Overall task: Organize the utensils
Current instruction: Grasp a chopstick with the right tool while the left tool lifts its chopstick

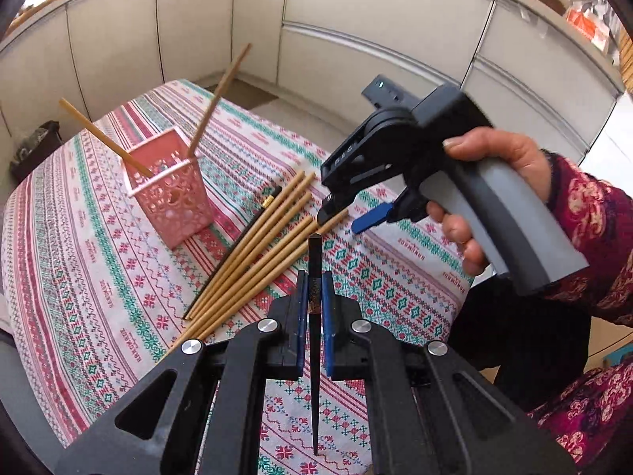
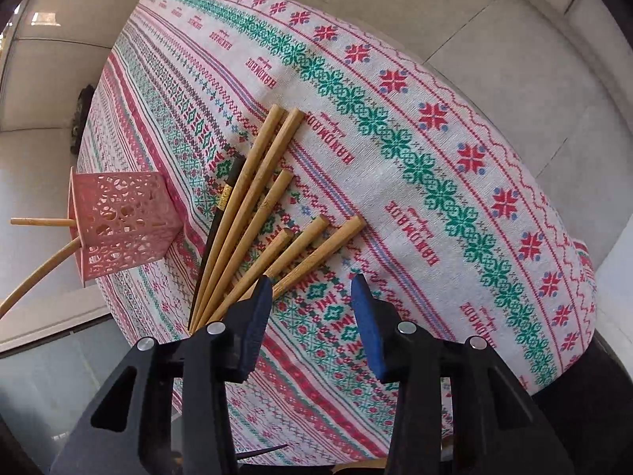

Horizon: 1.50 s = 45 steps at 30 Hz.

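Table (image 1: pixel 99 316) covered in a patterned red, green and white cloth, pale cabinets (image 1: pixel 356 31) behind it.

A person's hand (image 1: pixel 494 182) in a dark red patterned sleeve (image 1: pixel 593 229) holds the right gripper (image 2: pixel 312 289) by its grey handle, angled down at the table. Its blue pads (image 2: pixel 366 316) stand apart with nothing between them; only cloth shows in the gap. Left pad tip sits just over the near ends of the loose sticks; I can't tell if it touches them.

Left gripper (image 1: pixel 315 277) is pressed together, pinching a dark chopstick (image 1: pixel 315 356) about a third of the way down from its blunt end; the pointed end hangs toward the camera, clear of the cloth.

Pink perforated holder (image 1: pixel 170 194) stands upright on the cloth, left of the loose pile. Two bamboo chopsticks (image 1: pixel 213 107) lean out of it in opposite directions.

Loose bamboo chopsticks (image 2: pixel 253 206), six of them, lie fanned on the cloth near the holder, near ends bunched and far ends spread. A second dark chopstick with a gold band (image 2: pixel 223 202) lies along the pile's holder-side edge, touching the outermost bamboo one.
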Tool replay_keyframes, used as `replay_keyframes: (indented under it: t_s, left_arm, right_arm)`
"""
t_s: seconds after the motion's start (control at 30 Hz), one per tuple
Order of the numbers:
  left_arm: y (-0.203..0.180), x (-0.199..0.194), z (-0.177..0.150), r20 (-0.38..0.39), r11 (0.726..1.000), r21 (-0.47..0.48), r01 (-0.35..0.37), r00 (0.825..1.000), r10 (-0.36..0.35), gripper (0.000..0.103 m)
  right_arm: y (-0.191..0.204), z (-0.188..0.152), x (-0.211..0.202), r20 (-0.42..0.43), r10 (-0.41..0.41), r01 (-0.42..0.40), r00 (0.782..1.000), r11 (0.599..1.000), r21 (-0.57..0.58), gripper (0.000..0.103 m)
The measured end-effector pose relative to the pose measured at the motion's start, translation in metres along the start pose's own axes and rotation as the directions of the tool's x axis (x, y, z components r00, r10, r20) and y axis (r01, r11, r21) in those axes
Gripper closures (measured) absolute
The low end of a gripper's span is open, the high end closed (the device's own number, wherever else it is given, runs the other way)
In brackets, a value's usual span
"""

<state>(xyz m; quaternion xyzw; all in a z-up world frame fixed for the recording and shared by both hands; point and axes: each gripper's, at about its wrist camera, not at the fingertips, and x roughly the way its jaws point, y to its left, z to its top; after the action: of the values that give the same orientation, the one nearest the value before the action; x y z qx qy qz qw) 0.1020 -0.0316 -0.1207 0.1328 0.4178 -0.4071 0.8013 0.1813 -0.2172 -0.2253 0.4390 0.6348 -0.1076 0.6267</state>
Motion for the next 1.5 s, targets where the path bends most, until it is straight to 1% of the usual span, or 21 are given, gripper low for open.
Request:
replay_keyframes:
  t_s: [0.13,0.2,0.3,0.43,0.53,0.6,0.67,0.77,0.83,0.87,0.9,0.93,1.0,1.07,1.1,1.13,1.2,1.3,1.33,1.4,1.5]
  left_arm:
    - [0.008,-0.019,0.000,0.052,1.000,-0.019,-0.012,0.999,0.013,0.097]
    - [0.010,-0.027,0.000,0.072,1.000,-0.024,-0.017,0.997,0.018,0.097]
    - [0.012,-0.039,0.004,0.101,0.999,-0.031,-0.021,0.995,0.024,0.097]
    - [0.016,-0.044,0.006,0.127,0.999,-0.043,-0.026,0.991,0.031,0.097]
    - [0.013,-0.044,0.007,0.126,0.999,-0.041,-0.029,0.991,0.034,0.097]
    - [0.010,-0.047,0.006,0.131,0.999,-0.037,-0.029,0.991,0.033,0.097]
    - [0.012,-0.050,0.006,0.140,0.999,-0.043,-0.027,0.990,0.033,0.097]
    - [0.017,-0.050,0.006,0.143,0.997,-0.067,-0.026,0.989,0.035,0.097]
    - [0.017,-0.049,0.006,0.140,0.997,-0.070,-0.027,0.990,0.037,0.097]
    - [0.017,-0.049,0.007,0.140,0.997,-0.071,-0.027,0.989,0.037,0.097]
    - [0.017,-0.048,0.007,0.140,0.997,-0.071,-0.024,0.990,0.034,0.097]
    - [0.017,-0.048,0.007,0.140,0.997,-0.072,-0.025,0.990,0.034,0.097]
    - [0.018,-0.049,0.007,0.142,0.996,-0.079,-0.029,0.989,0.040,0.097]
    - [0.019,-0.050,0.007,0.146,0.996,-0.089,-0.032,0.988,0.045,0.097]
    - [0.019,-0.051,0.007,0.149,0.995,-0.092,-0.035,0.988,0.048,0.097]
    - [0.019,-0.052,0.007,0.153,0.995,-0.093,-0.036,0.987,0.050,0.097]
    - [0.017,-0.055,0.007,0.163,0.995,-0.091,-0.037,0.985,0.052,0.097]
    - [0.012,-0.061,0.008,0.180,0.995,-0.085,-0.049,0.981,0.064,0.097]
    - [0.011,-0.063,0.009,0.189,0.995,-0.089,-0.050,0.980,0.066,0.097]
    - [0.008,-0.069,0.010,0.203,0.993,-0.090,-0.070,0.975,0.087,0.097]
    - [0.002,-0.078,0.012,0.241,0.987,-0.110,-0.114,0.961,0.138,0.097]
  right_arm:
    - [0.012,0.003,0.020,-0.042,-0.110,0.111,0.993,0.994,0.024,0.078]
    - [0.027,0.005,0.023,-0.009,-0.174,0.173,0.985,0.985,-0.017,0.083]
    - [0.032,0.005,0.029,-0.004,-0.230,0.230,0.973,0.972,-0.039,0.083]
    - [0.031,0.015,0.035,-0.058,-0.228,0.227,0.972,0.973,-0.031,0.081]
    - [0.036,0.030,0.037,-0.099,-0.261,0.253,0.960,0.963,-0.092,0.083]
    - [0.042,0.027,0.040,-0.094,-0.301,0.282,0.949,0.943,-0.176,0.084]
    - [0.047,0.018,0.044,-0.076,-0.369,0.338,0.926,0.903,-0.266,0.084]
    - [0.038,0.013,0.043,-0.077,-0.427,0.386,0.901,0.870,-0.307,0.082]
    - [0.033,0.016,0.041,-0.027,-0.442,0.415,0.897,0.861,-0.293,0.070]
    - [0.031,0.016,0.040,-0.025,-0.413,0.390,0.911,0.878,-0.277,0.064]
    - [0.028,0.018,0.040,-0.033,-0.385,0.364,0.922,0.894,-0.262,0.052]
    - [0.028,0.019,0.041,-0.031,-0.368,0.350,0.929,0.903,-0.248,0.046]
    - [0.029,0.020,0.040,0.007,-0.361,0.355,0.932,0.912,-0.204,0.045]
    - [0.033,0.018,0.037,0.104,-0.362,0.376,0.926,0.908,-0.183,0.057]
    - [0.037,0.013,0.034,0.161,-0.347,0.374,0.924,0.908,-0.190,0.077]
    - [0.036,0.008,0.032,0.196,-0.309,0.346,0.931,0.917,-0.199,0.085]
    - [0.027,0.003,0.029,0.228,-0.222,0.269,0.948,0.942,-0.202,0.086]
    - [0.007,-0.005,0.023,0.284,-0.099,0.168,0.954,0.958,-0.233,0.091]
    - [0.002,-0.010,0.020,0.308,-0.040,0.120,0.951,0.962,-0.244,0.093]
    - [-0.004,-0.026,0.013,0.376,0.017,0.095,0.927,0.956,-0.277,0.094]
    - [-0.001,-0.058,-0.010,0.486,0.116,0.085,0.866,0.924,-0.373,0.095]
